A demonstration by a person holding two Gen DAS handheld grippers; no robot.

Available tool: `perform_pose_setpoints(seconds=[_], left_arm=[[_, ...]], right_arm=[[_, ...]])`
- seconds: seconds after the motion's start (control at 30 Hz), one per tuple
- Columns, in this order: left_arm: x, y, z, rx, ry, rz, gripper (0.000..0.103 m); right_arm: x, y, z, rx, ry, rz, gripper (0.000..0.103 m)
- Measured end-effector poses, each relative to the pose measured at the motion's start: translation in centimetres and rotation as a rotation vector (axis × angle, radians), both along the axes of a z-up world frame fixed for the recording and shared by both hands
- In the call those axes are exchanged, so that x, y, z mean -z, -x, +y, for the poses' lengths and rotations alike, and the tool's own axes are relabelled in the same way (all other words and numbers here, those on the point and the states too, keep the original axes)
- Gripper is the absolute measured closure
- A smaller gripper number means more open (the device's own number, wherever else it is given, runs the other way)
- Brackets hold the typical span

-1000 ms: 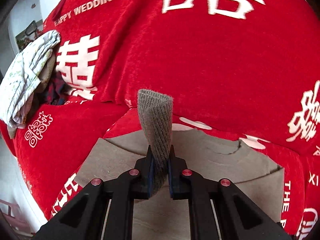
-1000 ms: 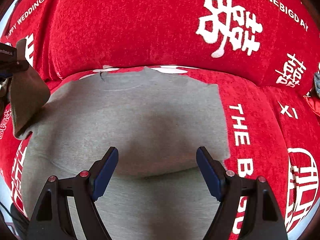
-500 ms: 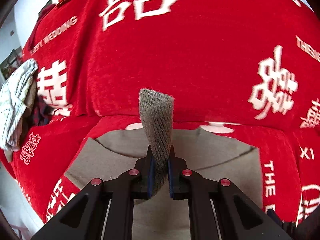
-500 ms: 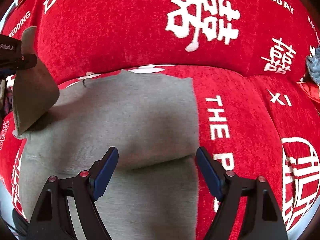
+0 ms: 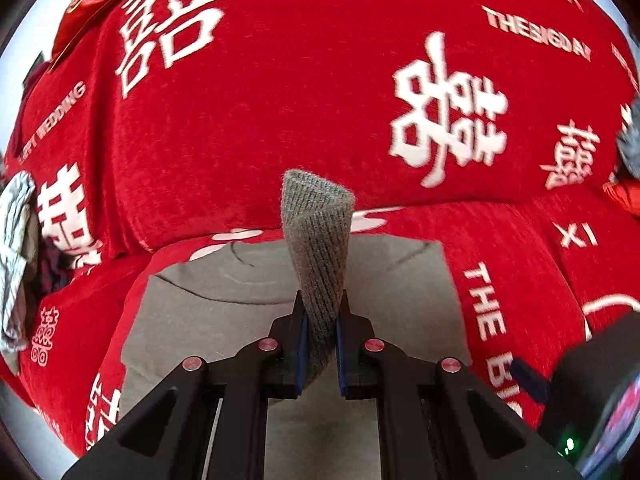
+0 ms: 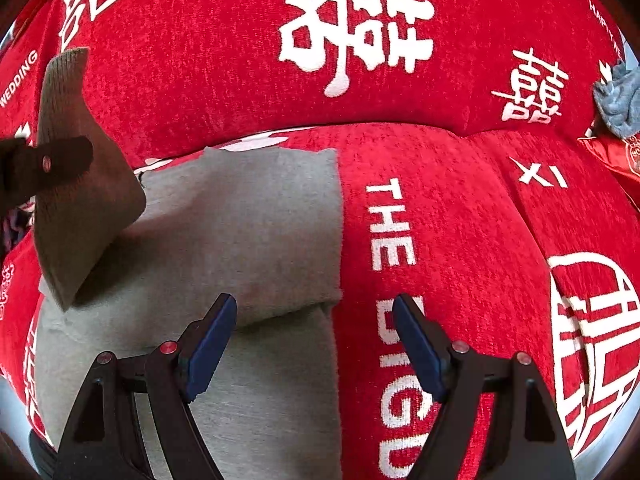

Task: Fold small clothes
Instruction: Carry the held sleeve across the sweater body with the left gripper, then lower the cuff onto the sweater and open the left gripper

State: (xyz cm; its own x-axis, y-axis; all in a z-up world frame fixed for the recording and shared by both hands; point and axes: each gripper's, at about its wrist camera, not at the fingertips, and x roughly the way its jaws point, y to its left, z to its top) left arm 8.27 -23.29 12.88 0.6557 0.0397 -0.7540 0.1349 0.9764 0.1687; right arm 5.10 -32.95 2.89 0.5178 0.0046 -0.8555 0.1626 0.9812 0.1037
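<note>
A grey garment (image 6: 240,240) is lying flat on a seat cushion draped in a red cover (image 6: 460,220) printed with white characters and lettering. In the right wrist view, the garment's right edge is running straight from 12 o'clock down toward 6 o'clock, with bare red cover lying open all the way out to 3 o'clock. Its far edge is meeting the crease where the seat joins the backrest, which is rising at 12 o'clock. A fold line is crossing the garment just ahead of the fingertips.

The right gripper (image 6: 314,344) is hovering over the garment's right edge, its fingers (image 6: 210,342) standing wide apart and gripping nothing; the left-hand pad is sitting above the grey fabric and the right-hand pad above the red cover.

The left gripper (image 5: 322,340) is carrying its fingers (image 5: 301,344) pressed together on a ribbed cuff (image 5: 318,248) of the garment, which is standing upright out of the pads toward 12 o'clock. In the right wrist view this lifted flap is hanging at 9 o'clock, raised clear of the flat part.

A pale patterned cloth (image 5: 16,256) is bunched at 9 o'clock in the left wrist view, well apart from the garment, and a blue-grey cloth (image 6: 618,98) is lying at 2 o'clock in the right wrist view.
</note>
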Motion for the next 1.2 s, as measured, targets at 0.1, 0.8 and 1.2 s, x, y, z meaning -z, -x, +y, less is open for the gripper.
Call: perform_pose_setpoints(seconds=[0.1, 0.8, 1.2], left_arm=[[0.5, 0.2, -0.7, 0.020, -0.007, 0.012, 0.090], [6.7, -1.5, -0.4, 0.075, 0.241, 0.256, 0.090], [10.2, -2.4, 2.1, 0.133, 0.497, 0.371, 0.029]], right_arm=[[0.1, 0.0, -0.3, 0.007, -0.001, 0.002, 0.021], [0.5, 1.5, -3.6, 0.089, 0.016, 0.017, 0.021], [-0.1, 2.2, -4.1, 0.096, 0.031, 0.012, 0.021]])
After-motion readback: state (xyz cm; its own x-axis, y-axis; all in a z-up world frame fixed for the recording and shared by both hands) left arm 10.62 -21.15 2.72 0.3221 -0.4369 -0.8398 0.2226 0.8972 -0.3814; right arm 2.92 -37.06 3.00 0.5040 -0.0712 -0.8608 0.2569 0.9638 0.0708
